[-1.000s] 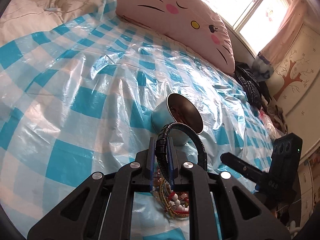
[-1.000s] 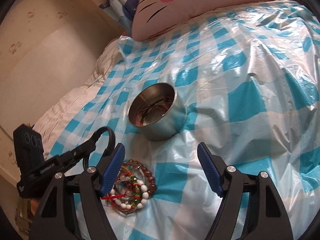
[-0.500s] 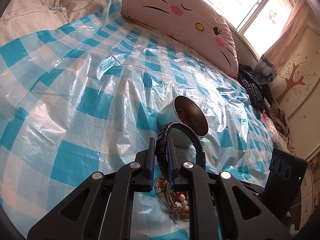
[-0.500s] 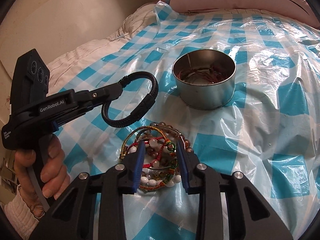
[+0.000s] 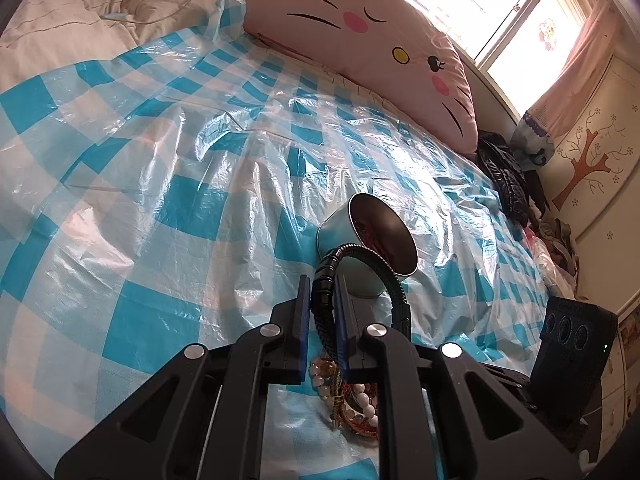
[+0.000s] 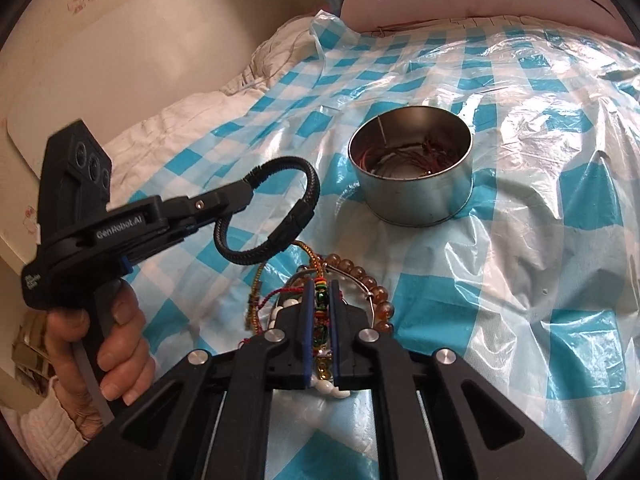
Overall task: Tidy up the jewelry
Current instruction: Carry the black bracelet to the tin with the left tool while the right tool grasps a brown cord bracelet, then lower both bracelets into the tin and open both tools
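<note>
Bracelets: the black braided bracelet (image 6: 276,216), springy and light, sits pinched by its band in the left gripper (image 6: 244,192), while the right gripper (image 6: 320,320) nips one slippery beaded strand in the near tangled bracelet pile (image 6: 340,280).

Bead pile (image 5: 352,404) — largely hidden behind left gripper (image 5: 323,300), perhaps tangled

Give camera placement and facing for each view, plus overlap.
Left wrist: on the left claw, looking along its fingers across the blue checked plastic sheet toward the pink cat-face pillow.
Right wrist: on the right claw, angled down at the beaded bracelet pile; the person's left hand shows.
Shared: round metal tin, black braided bracelet.
</note>
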Available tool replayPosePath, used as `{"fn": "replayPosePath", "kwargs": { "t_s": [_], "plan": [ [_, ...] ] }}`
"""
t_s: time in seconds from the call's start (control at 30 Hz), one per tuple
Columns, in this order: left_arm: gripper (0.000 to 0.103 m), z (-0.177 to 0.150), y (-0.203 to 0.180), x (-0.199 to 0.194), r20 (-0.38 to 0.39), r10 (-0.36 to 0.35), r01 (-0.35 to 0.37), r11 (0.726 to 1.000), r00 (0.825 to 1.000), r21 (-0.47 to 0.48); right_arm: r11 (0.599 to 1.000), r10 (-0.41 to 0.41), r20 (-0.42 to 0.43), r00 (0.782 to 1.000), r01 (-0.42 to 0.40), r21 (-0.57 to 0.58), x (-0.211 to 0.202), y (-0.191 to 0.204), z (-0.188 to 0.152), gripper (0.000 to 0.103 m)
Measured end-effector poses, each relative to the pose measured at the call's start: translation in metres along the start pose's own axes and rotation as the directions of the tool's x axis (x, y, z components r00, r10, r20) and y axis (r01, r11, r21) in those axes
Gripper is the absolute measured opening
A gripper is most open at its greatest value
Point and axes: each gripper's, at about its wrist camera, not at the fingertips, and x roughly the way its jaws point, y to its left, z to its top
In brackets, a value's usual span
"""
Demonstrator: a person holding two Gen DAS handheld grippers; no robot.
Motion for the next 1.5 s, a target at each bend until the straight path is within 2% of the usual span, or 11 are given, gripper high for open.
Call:
{"fn": "replayPosePath", "kwargs": {
  "t_s": [0.07,0.3,0.43,0.7,1.07,1.37,1.5],
  "plan": [
    [0.011,0.001,0.0,-0.001,0.007,-0.002,0.002,1.0,1.0,0.0,0.999,0.024,0.025,0.999,-0.025,0.038,-0.006,-0.007,0.002,0.008],
    [0.011,0.003,-0.002,-0.004,0.029,-0.008,0.008,1.0,1.0,0.011,0.989,0.013,0.143,0.99,-0.033,0.141,-0.03,-0.027,0.008,0.008],
    [0.011,0.002,-0.006,-0.001,0.024,-0.006,0.006,1.0,1.0,0.03,0.985,0.015,0.253,0.967,-0.057,0.161,-0.052,-0.034,0.012,0.008],
    [0.011,0.004,-0.03,0.012,0.017,0.008,-0.01,0.994,1.0,0.111,0.983,-0.027,0.368,0.929,-0.042,0.177,-0.075,-0.036,0.02,0.008],
    [0.011,0.017,-0.052,0.021,0.025,-0.015,0.011,0.99,1.0,0.143,0.973,-0.037,0.429,0.902,-0.066,0.221,-0.074,-0.034,0.046,0.008],
    [0.011,0.036,-0.065,0.041,0.044,-0.02,0.013,0.988,0.999,0.151,0.959,-0.075,0.524,0.848,-0.082,0.27,-0.069,-0.045,0.067,0.008],
    [0.011,0.041,-0.066,0.06,0.03,-0.007,0.003,0.989,1.0,0.15,0.953,-0.081,0.513,0.854,-0.084,0.29,-0.058,-0.054,0.07,0.008]
  ]
}}
